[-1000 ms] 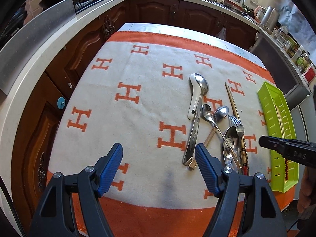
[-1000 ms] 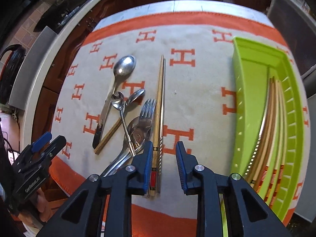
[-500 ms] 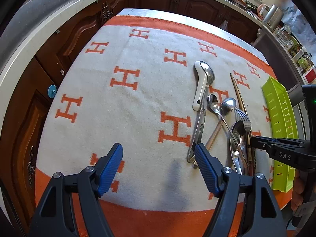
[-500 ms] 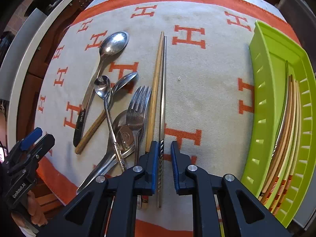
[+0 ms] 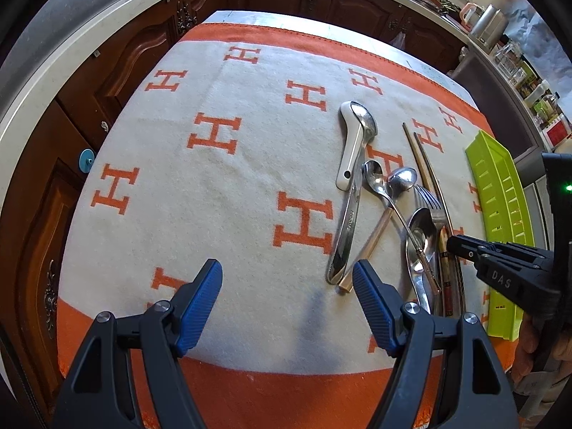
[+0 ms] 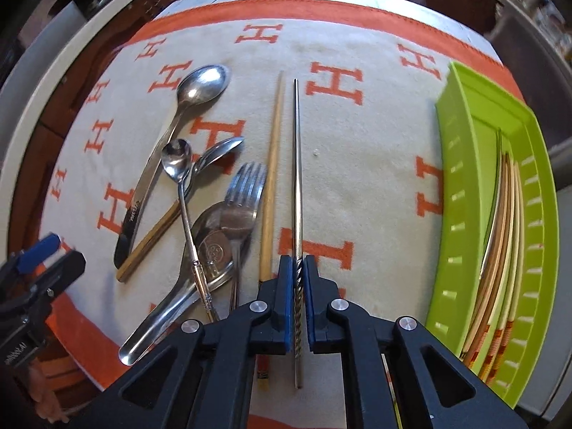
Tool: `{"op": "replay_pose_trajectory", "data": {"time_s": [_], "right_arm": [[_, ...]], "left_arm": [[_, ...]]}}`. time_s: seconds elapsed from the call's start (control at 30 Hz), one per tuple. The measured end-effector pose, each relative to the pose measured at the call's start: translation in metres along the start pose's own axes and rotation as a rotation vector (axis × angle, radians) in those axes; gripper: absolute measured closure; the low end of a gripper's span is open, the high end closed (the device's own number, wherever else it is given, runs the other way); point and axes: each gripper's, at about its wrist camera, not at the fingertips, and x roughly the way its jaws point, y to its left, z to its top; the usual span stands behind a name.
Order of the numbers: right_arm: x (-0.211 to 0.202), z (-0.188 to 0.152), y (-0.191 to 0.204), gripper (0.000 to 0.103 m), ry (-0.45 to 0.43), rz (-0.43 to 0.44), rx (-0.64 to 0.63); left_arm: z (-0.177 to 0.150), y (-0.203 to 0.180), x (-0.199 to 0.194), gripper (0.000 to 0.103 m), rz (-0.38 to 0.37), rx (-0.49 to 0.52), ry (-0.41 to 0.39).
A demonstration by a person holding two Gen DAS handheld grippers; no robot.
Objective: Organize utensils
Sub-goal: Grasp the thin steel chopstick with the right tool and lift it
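In the right wrist view my right gripper (image 6: 297, 261) has its jaws closing, blue pads pressed on the twisted end of a metal chopstick (image 6: 296, 164) lying on the blanket. A wooden chopstick (image 6: 273, 164) lies just left of it, then a fork (image 6: 246, 186) and several spoons (image 6: 200, 85) in a pile. A green tray (image 6: 464, 178) on the right holds several chopsticks (image 6: 504, 214). My left gripper (image 5: 287, 271) hovers open over bare blanket, left of the spoons (image 5: 352, 150), with nothing between its fingers. The right gripper (image 5: 452, 243) reaches in from the right.
An orange and cream blanket (image 5: 214, 178) with H marks covers the table. Dark wood cabinets (image 5: 118, 57) and a pale counter edge run along the left and far sides. A person's hand (image 5: 529, 350) holds the right gripper beside the green tray (image 5: 500, 196).
My right gripper sank toward the blanket and its jaws came together on the metal chopstick. The left gripper stayed open and barely moved.
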Motion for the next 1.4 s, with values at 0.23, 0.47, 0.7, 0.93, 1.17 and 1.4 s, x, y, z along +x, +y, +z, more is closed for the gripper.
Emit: {"op": "replay_pose_trajectory", "data": {"time_s": [0.23,0.47,0.7,0.93,1.17,1.4], "right_arm": [[-0.022,-0.022,-0.044,0.097,-0.029,0.144,0.162],[-0.057,-0.041,-0.07,0.097,-0.097,0.237,0.228],[-0.054,-0.047,-0.08,0.097,-0.073,0.257,0.23],[-0.027,-0.041,-0.055,0.097,0.005,0.192,0.125],[-0.018,-0.043,-0.043,0.096,-0.023,0.097,0.094],[-0.016,-0.039,-0.026,0.085,-0.138,-0.016,0.066]], "left_arm": [[0.001,-0.014,-0.006,0.029,-0.015,0.032,0.003],[0.001,-0.044,-0.014,0.029,-0.027,0.09,0.003],[-0.001,-0.066,-0.014,0.029,-0.04,0.113,0.025],[-0.006,-0.068,-0.015,0.029,-0.035,0.113,0.034],[-0.008,-0.061,-0.01,0.029,-0.045,0.102,0.042],[-0.008,-0.052,-0.003,0.029,-0.065,0.086,0.054]]}}
